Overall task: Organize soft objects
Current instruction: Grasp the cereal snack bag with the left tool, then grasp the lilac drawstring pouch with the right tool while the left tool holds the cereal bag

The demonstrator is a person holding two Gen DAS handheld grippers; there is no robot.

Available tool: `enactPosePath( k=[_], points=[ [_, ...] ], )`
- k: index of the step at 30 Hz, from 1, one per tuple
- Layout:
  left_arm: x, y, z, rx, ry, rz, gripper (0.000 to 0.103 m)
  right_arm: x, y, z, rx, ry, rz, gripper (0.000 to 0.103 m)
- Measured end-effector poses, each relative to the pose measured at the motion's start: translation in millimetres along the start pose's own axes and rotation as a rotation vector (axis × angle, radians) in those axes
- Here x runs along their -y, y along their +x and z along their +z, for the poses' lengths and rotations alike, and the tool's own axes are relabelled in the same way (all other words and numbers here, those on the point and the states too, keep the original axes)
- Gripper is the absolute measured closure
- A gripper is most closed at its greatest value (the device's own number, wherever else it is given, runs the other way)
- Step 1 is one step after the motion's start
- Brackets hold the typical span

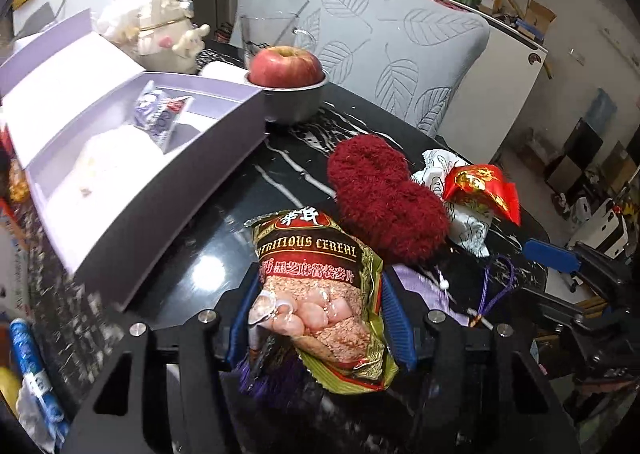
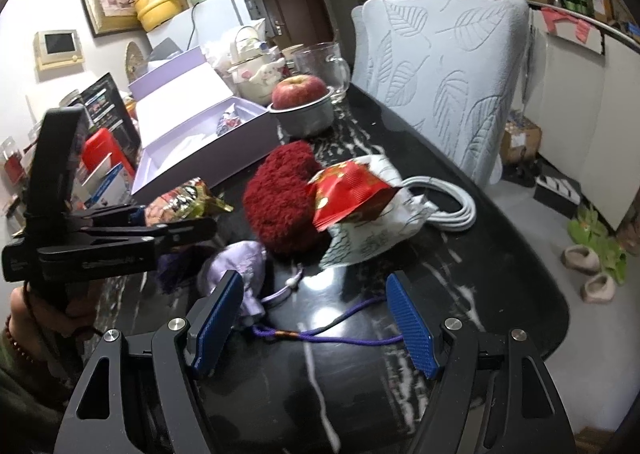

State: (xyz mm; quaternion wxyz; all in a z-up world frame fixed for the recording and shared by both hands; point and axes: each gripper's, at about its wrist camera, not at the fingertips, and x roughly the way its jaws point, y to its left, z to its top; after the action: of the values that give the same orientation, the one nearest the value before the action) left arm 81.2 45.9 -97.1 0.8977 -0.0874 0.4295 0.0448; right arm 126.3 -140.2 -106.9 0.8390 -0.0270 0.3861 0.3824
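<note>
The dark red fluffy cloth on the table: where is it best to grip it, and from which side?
Probably from above, across the narrow waist of the dark red fluffy cloth. It lies flat with two lobes pinched in the middle. The red packet and the white printed bag crowd its far side, so approach from the box side.

Black marbled table (image 2: 460,254), leaf-embossed pale chair (image 2: 452,77), white fridge (image 2: 208,17), brown door (image 2: 300,1), grey floor (image 2: 560,221).

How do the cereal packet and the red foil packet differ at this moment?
The cereal packet sits between the pads of the left hand-held gripper; the red foil packet lies free, untouched by either hand-held gripper. The cereal packet is gold-edged with a see-through window showing flakes; the red foil packet is opaque red with gold print. The red foil packet rests against the fuzzy red item. Both are soft, crinkled packets.
</note>
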Motion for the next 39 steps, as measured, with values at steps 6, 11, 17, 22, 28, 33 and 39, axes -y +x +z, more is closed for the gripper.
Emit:
enactPosePath(
  k=[6,11,17,22,28,33,39],
  points=[
    [-12,-17,-19,-0.004,-0.049,0.019,0.046,-13,13,-7,-0.021,-0.016,0.043,0.028],
    [-24,-29,-34,-0.01,-0.084,0.045,0.046,-25,27,-9,-0.034,-0.032,0.046,0.025],
    [-32,-39,-51,-0.019,-0.107,0.072,0.046,-38,40,-11,-0.031,-0.053,0.06,0.01],
    [-42,-45,-61,-0.022,-0.139,0.09,0.046,-54,52,-15,-0.035,-0.117,0.031,0.005],
    [-51,-54,-68,-0.012,-0.164,0.113,0.046,-69,67,-15,-0.036,-0.179,-0.008,0.005],
    [-53,-56,-72,-0.01,-0.174,0.116,0.046,-74,70,-13,-0.039,-0.199,-0.043,0.037],
    [-51,-60,-76,-0.002,-0.181,0.108,0.046,-73,66,-13,-0.055,-0.177,-0.015,0.055]
  ],
)
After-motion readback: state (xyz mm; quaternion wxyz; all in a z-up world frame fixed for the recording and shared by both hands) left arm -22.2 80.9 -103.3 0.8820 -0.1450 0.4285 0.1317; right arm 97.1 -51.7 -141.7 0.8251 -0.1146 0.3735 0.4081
